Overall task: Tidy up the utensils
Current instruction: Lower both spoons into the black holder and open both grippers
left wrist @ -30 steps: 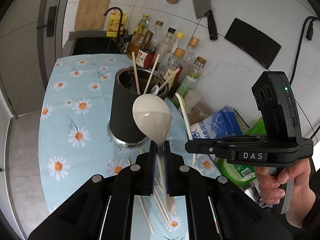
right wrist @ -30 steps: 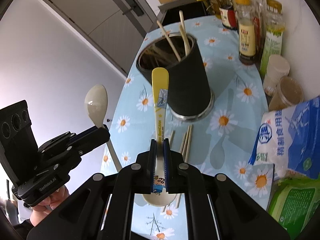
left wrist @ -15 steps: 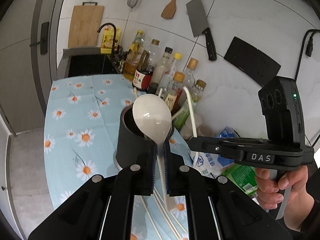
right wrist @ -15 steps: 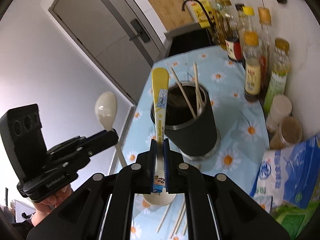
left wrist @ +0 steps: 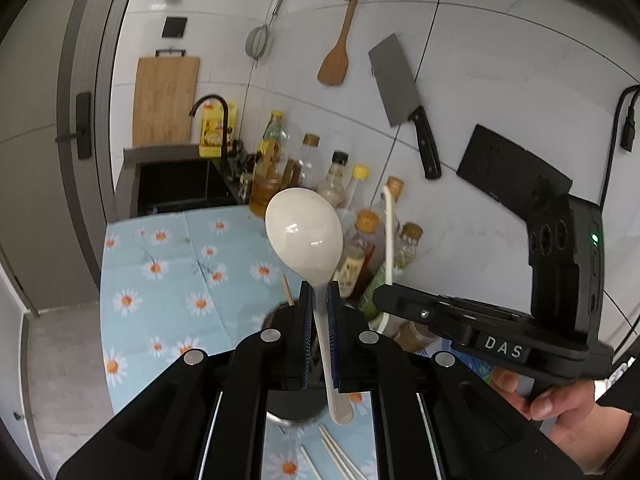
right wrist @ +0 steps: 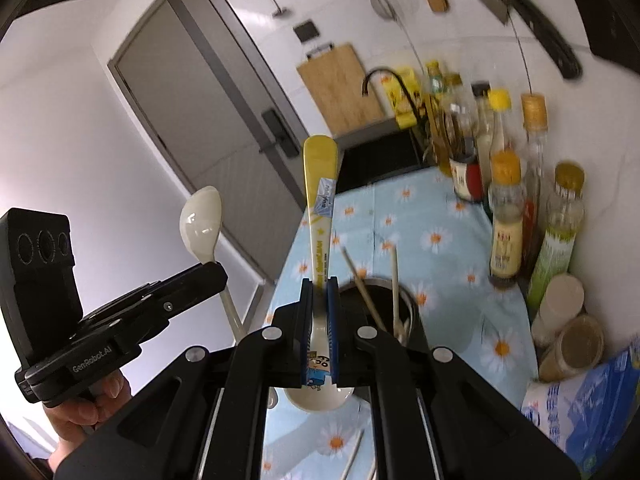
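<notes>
Holder (right wrist: 404, 320): a dark cylinder, low centre of the right view, standing on the daisy-print worktop (right wrist: 436, 220). It contains several chopsticks (right wrist: 394, 280) leaning against its rim (exact count not clear through blur). Loose chopsticks (left wrist: 336, 456) lie on the worktop at the bottom of the left view. Bottles (right wrist: 506, 216) line the wall at right, with two lidded jars (right wrist: 568, 332) and a blue bag (right wrist: 592, 408) below them.

Left hand-held gripper (left wrist: 319, 308): jaws narrow, clamped on the stem of a white spoon (left wrist: 304, 232), bowl uppermost, centre frame. Right hand-held gripper (right wrist: 319, 308): jaws narrow, clamped on a yellow spoon (right wrist: 320, 184), handle up, bowl below the jaws at lower centre.

Change from one second ago: both grippers have risen and tipped upward. The holder, then mid-frame, now sits low and is largely hidden behind the jaws in the left view; more wall shows. Both grips unchanged.
</notes>
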A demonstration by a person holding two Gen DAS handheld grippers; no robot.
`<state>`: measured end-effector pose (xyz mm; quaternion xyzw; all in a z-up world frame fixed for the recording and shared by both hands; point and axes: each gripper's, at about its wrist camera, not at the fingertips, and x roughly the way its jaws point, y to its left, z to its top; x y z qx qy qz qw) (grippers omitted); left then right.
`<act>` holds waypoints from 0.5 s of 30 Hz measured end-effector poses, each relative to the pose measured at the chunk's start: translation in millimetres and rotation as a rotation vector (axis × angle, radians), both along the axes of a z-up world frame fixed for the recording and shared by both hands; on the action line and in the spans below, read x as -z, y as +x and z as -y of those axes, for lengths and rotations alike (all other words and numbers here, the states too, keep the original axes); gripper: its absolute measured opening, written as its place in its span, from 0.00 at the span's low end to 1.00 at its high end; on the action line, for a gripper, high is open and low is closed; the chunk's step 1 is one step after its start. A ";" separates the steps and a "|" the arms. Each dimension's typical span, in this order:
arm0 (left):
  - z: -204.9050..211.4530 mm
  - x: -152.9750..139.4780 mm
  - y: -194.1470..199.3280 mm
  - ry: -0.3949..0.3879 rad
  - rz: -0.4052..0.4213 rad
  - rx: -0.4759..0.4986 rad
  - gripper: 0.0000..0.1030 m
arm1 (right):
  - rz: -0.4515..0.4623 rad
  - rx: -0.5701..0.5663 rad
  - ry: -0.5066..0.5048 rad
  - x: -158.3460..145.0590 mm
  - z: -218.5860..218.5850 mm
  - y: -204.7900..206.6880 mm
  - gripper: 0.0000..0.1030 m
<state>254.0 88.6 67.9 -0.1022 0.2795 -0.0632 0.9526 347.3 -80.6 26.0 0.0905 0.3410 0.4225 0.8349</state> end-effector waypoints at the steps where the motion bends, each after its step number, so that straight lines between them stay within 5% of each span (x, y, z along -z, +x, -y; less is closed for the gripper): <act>1: -1.7 -2.4 2.9 0.005 0.013 -0.004 0.06 | 0.032 0.013 0.007 -3.0 -0.5 0.6 0.08; 15: -3.2 8.9 27.9 0.075 0.164 0.031 0.06 | 0.124 0.087 0.093 16.6 -9.7 22.1 0.08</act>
